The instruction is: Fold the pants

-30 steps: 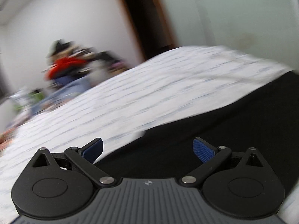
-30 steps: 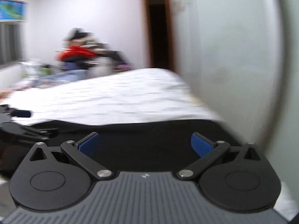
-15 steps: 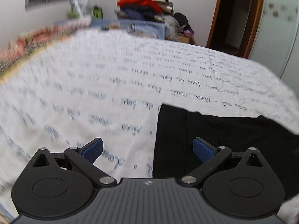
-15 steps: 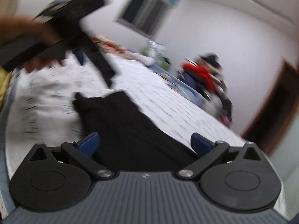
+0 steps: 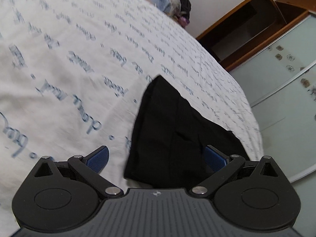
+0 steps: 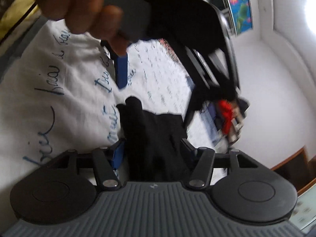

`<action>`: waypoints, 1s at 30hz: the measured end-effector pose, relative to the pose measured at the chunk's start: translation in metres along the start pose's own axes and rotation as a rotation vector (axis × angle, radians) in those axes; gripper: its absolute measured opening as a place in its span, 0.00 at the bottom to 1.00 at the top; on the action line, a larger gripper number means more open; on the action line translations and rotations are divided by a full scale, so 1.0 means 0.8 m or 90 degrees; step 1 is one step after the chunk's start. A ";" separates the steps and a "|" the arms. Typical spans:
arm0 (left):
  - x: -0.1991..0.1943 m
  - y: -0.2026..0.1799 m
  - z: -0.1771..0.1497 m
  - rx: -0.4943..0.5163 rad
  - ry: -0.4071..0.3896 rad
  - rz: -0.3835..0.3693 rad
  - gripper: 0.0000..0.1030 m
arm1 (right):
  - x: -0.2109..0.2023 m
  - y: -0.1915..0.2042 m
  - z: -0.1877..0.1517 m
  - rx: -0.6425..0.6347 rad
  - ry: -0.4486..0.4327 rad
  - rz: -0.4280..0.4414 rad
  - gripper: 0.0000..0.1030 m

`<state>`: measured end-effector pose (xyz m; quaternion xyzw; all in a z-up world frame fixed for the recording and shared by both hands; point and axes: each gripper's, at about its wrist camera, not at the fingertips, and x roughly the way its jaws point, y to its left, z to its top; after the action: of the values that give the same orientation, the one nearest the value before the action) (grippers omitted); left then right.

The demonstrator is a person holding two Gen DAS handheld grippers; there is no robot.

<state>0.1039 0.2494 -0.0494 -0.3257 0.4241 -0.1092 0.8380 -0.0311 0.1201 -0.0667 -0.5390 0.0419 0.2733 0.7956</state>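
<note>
— One pair of black pants (image 5: 173,130) on the bedsheet (image 5: 69,59), two grippers.
— Jaws?
— Left gripper (image 5: 156,158) spread wide, cloth lying between and ahead. Right gripper (image 6: 152,152) narrower, cloth between its fingers; whether it pinches, I can't tell.

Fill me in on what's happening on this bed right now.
A person holding a two-finger gripper in each hand is folding black fabric pants on a white bedsheet printed with blue handwriting. The right gripper has closed in on a bunch of the pants. The left gripper hovers open above the pants, gripping nothing, its right pad over the fabric.
</note>
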 end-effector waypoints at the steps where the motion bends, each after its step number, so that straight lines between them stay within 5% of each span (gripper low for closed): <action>1: 0.004 0.000 0.001 -0.005 0.008 -0.003 1.00 | 0.002 0.003 0.002 -0.012 -0.003 -0.001 0.33; 3: 0.011 -0.003 0.004 -0.005 0.018 -0.009 1.00 | 0.007 0.005 0.006 0.002 -0.006 0.014 0.10; 5: 0.021 -0.006 0.009 -0.005 0.028 -0.028 1.00 | 0.008 0.006 0.005 0.017 -0.014 0.014 0.09; 11: 0.060 -0.009 0.029 -0.029 0.055 -0.131 0.96 | -0.007 -0.056 -0.002 0.234 -0.034 0.085 0.08; 13: 0.066 -0.012 0.034 -0.025 0.049 -0.129 0.63 | -0.008 -0.065 -0.004 0.269 -0.034 0.105 0.08; 14: 0.067 -0.012 0.037 -0.015 0.043 -0.092 0.33 | -0.010 -0.069 -0.008 0.281 -0.031 0.116 0.09; 15: 0.069 -0.009 0.040 -0.009 0.042 -0.072 0.23 | -0.008 -0.069 -0.009 0.287 -0.025 0.126 0.09; 19: 0.058 0.006 0.040 -0.001 0.026 -0.075 0.18 | 0.006 -0.078 -0.004 0.342 -0.020 0.177 0.09; 26: 0.000 0.015 0.047 0.052 -0.067 0.025 0.18 | 0.020 -0.084 0.025 0.363 -0.059 0.229 0.09; 30: 0.009 0.031 0.049 0.035 -0.044 0.067 0.19 | 0.039 -0.067 0.042 0.342 -0.049 0.269 0.16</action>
<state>0.1365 0.2825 -0.0528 -0.2836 0.4081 -0.0655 0.8653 0.0134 0.1471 -0.0195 -0.2792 0.1934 0.4314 0.8358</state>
